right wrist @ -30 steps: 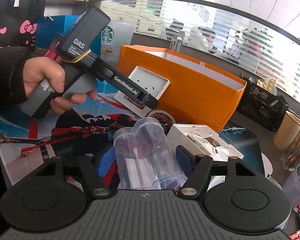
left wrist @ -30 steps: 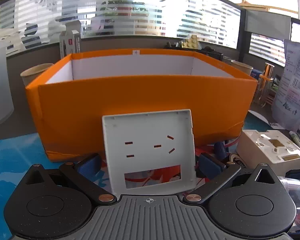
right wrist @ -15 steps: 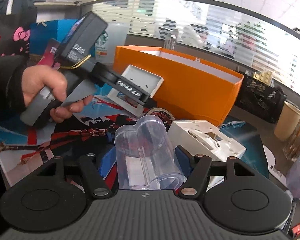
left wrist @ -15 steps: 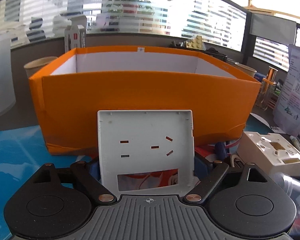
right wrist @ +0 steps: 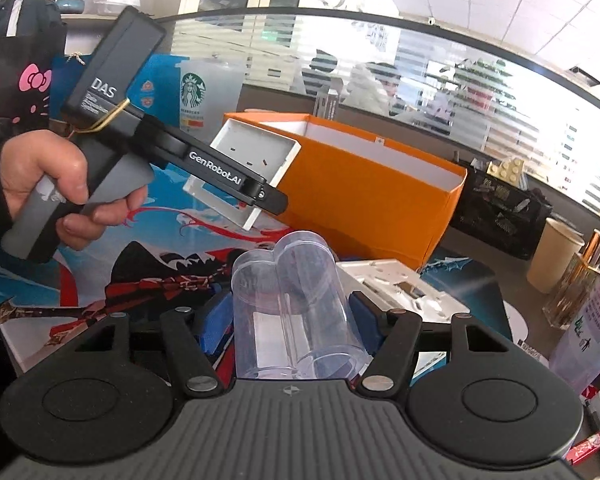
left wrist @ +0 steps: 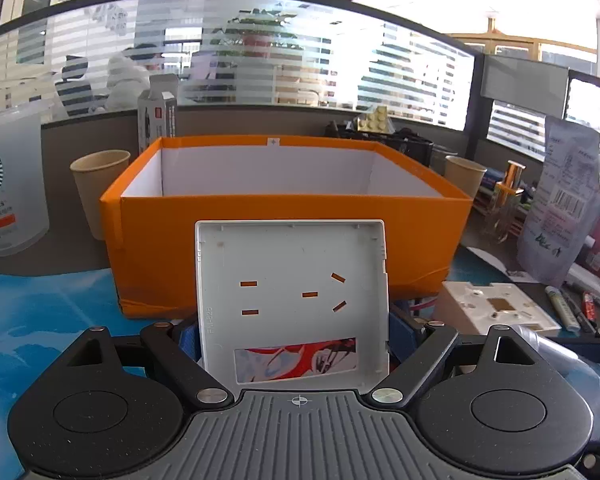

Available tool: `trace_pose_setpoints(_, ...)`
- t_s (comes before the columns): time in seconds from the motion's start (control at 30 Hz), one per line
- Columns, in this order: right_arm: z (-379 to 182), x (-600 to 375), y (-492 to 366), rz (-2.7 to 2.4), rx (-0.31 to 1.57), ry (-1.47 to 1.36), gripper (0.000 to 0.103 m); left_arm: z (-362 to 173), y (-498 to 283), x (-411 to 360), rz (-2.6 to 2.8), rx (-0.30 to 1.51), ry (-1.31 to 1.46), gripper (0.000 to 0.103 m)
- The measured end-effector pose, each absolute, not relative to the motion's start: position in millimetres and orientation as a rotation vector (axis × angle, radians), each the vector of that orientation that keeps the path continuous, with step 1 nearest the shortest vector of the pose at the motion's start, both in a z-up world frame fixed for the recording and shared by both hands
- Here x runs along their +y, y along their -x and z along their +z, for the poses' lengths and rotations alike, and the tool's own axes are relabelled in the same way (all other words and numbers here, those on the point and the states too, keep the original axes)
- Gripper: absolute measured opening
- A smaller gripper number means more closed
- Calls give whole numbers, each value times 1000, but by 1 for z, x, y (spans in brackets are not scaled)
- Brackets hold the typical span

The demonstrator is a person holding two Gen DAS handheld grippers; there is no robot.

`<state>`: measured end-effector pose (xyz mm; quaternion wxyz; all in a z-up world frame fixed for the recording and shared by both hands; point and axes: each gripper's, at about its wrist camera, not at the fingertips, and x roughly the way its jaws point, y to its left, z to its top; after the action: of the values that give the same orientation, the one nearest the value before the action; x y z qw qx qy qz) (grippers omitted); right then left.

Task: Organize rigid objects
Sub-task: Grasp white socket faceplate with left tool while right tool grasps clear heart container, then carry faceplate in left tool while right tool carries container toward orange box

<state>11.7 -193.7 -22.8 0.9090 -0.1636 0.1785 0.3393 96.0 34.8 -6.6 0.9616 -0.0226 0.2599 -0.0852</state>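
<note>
Vs 1.0 s ago: left claw [left wrist: 294,336] has lifted, the orange box [left wrist: 284,240] now sits lower in its view and more of the white inside shows; the gray socket cover plate [left wrist: 292,300] is raised to about the level of the box's near wall. In the right wrist view the plate [right wrist: 256,160] is higher and closer to the box [right wrist: 364,196] rim than before. Right claw [right wrist: 290,320] barely changed, tube a bit higher in frame.

Left claw: clamped on the plate, blue pads pressing both side edges, plate upright with hollow back facing the camera, held in the air in front of the box. Left hand [right wrist: 48,184] grips the handle.

Right claw: clamped on the clear plastic tube [right wrist: 296,304], which is heart-shaped in section, closed end pointing away, held above the tabletop [right wrist: 148,256] near the box.

Counts: 1 orange box, open top. 1 gray plate. 1 clear tube. 1 white socket base [left wrist: 496,312] lying flat on the tabletop, right of the box. 2 paper cups: one [left wrist: 98,188] left of the box, one [left wrist: 462,176] right behind it. 1 Starbucks cup [left wrist: 8,184] far left. A few markers [left wrist: 572,308] at right edge, number unclear.
</note>
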Motion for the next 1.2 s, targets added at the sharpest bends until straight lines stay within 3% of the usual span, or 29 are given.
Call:
trace_pose_setpoints(0.4, -8, -194, -2, 690, 307, 333, 61, 18, -80, 37, -165, 464, 51, 86)
trace_pose_setpoints(0.5, -7, -194, -3, 691, 305, 328, 61, 13, -85, 37, -166, 497, 40, 68)
trace_pose_setpoints(0.53, -8, -194, -4, 693, 307, 326, 61, 8, -88, 38, -165, 521, 44, 68)
trace_pose_setpoints(0.67, -8, -196, -4, 689, 310, 315, 60, -11, -98, 41, -181, 599, 81, 71)
trace_pose_setpoints(0.83, -10, -196, -6, 687, 319, 310, 60, -20, -95, 32, -188, 608, 57, 102)
trace_pose_setpoints(1.13, -10, -201, -6, 683, 316, 288, 60, -44, -94, 26, -199, 693, -81, 101)
trace_pose_setpoints(1.17, -9, -201, -6, 685, 317, 286, 60, -44, -93, 26, -204, 688, -88, 100)
trace_pose_setpoints(1.2, -9, -201, -5, 685, 316, 283, 60, -44, -91, 26, -219, 677, -92, 91)
